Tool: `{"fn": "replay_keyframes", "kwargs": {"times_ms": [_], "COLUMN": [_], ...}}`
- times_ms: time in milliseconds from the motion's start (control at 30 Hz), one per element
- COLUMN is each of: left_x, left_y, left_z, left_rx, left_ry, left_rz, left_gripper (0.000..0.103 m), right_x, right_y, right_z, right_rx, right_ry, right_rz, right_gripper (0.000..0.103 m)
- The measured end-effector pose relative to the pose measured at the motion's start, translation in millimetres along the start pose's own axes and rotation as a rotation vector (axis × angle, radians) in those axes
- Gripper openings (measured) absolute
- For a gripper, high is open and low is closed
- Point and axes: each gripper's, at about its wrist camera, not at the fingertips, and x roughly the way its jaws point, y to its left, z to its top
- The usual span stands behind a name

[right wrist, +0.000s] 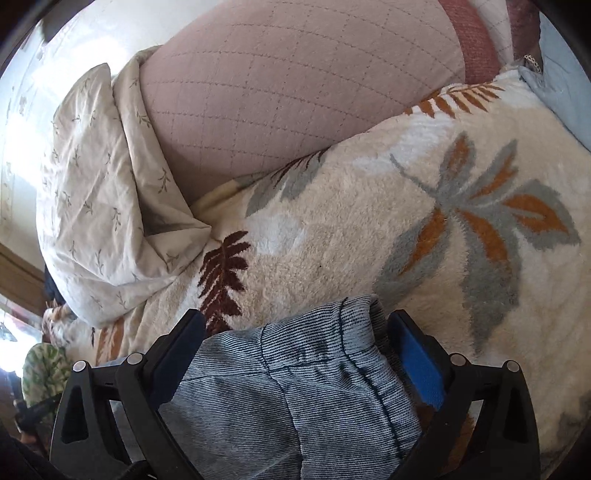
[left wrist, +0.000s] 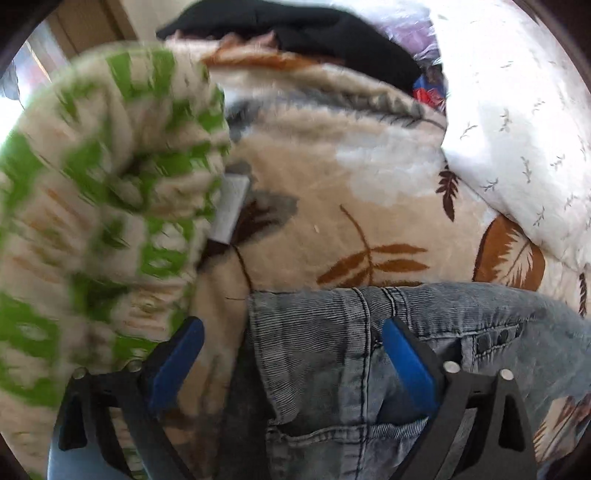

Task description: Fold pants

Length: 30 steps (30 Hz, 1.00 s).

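Observation:
Grey-blue denim pants (left wrist: 332,354) lie on a fluffy leaf-print blanket (left wrist: 332,206). In the left wrist view my left gripper (left wrist: 295,350) is open, its blue-padded fingers (left wrist: 406,354) spread above the waistband and pocket area, touching nothing that I can see. In the right wrist view my right gripper (right wrist: 299,350) is open with a bunched end of the pants (right wrist: 303,369) lying between its fingers (right wrist: 417,362), on the blanket (right wrist: 369,240). The jaws stand wide apart on both.
A green-and-cream patterned sleeve (left wrist: 92,221), blurred, fills the left of the left view. A white sprig-print pillow (left wrist: 517,129) and black cloth (left wrist: 314,33) lie beyond. In the right view a pink quilted cushion (right wrist: 295,92) and a sprig-print pillow (right wrist: 103,192) lie behind.

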Motion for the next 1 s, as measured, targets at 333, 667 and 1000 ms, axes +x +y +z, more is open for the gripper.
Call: {"fn": "replay_keyframes", "kwargs": {"times_ms": [333, 667, 1000], "left_x": [28.3, 9.1, -29.5], "left_y": [3.0, 16.3, 44.0], "left_z": [12.3, 9.6, -5.4], "left_rx": [-0.014, -0.055, -0.062], "left_ry": [0.041, -0.01, -0.109], "left_rz": [-0.209, -0.282, -0.358], "left_gripper": [0.035, 0.005, 0.004], "right_x": [15.9, 16.3, -31.7], "right_y": [18.4, 23.1, 0.1], "right_z": [6.4, 10.3, -4.9], "right_rx": [-0.064, -0.096, -0.062], "right_ry": [0.026, 0.064, -0.01], "right_rz": [-0.027, -0.025, 0.071], "right_gripper": [0.097, 0.032, 0.024]}}
